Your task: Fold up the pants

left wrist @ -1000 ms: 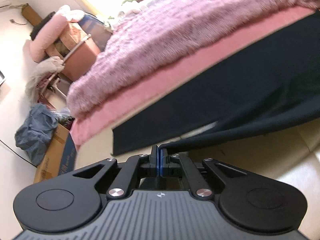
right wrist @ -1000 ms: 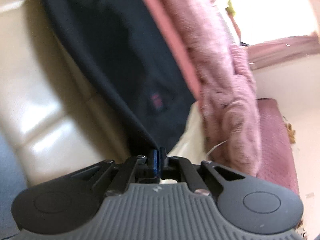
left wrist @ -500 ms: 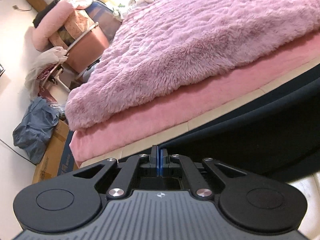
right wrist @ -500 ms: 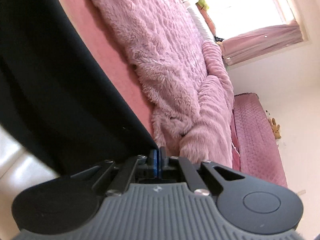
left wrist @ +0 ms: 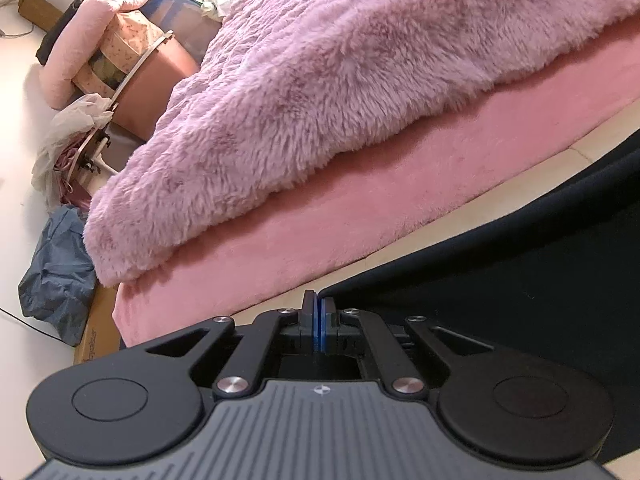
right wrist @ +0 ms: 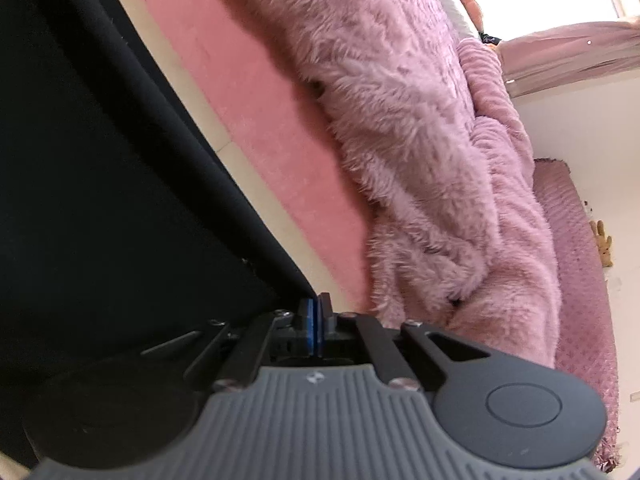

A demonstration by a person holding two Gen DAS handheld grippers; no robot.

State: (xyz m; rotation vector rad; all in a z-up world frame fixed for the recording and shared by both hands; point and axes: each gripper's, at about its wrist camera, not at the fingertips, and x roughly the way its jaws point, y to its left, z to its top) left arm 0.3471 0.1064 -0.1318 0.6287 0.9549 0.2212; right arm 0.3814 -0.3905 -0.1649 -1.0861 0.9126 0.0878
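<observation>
Dark pants pinched at both corners by left gripper and right gripper, mid-fold; next, lower onto bed edge, aligned.

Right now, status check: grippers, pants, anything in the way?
Left hand-held gripper shut on the dark navy fabric pants. Right hand-held gripper shut on another corner. Fluffy lilac blanket ahead on the pink bed cover, not touching.

My left gripper and right gripper look alike: black linkage arms, silver screws, blue finger pads, ribbed grey housing with a small emblem.
</observation>
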